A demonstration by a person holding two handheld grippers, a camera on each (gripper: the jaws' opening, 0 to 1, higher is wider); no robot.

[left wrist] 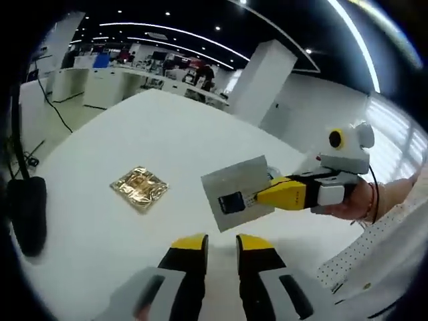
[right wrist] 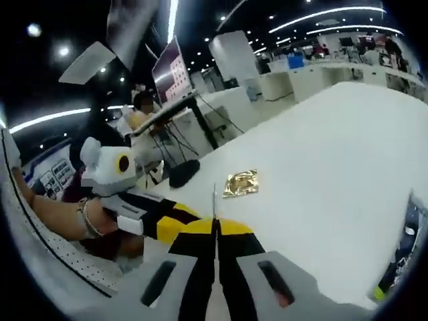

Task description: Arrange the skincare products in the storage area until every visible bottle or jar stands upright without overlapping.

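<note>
Currently, the right gripper [left wrist: 267,194] is pinching a flat silver sachet [left wrist: 237,192] by one edge and holding it in the air above the white table [left wrist: 167,134]. In the right gripper view, the sachet [right wrist: 215,207] is showing edge-on as a thin line rising from between the right gripper's [right wrist: 215,235] jaws, which are pressing together on it. The left gripper [left wrist: 221,249] is hovering low over the table with its jaws standing slightly apart and carrying nothing. A gold foil sachet [left wrist: 140,188] is lying flat on the table, well apart from both tools; the right gripper view is showing it [right wrist: 241,182] beyond the held sachet.

Risk assessment: the grip is sitting on a narrow margin of a thin, limp packet, so any tilt or quick swing is likely to let it slip or rotate out of the jaws. A flat packet is also unlikely to stand unsupported; released upright, it may topple. Setting it down near the gold foil sachet is risking overlap. No bottles or jars are identifiable here.
</note>
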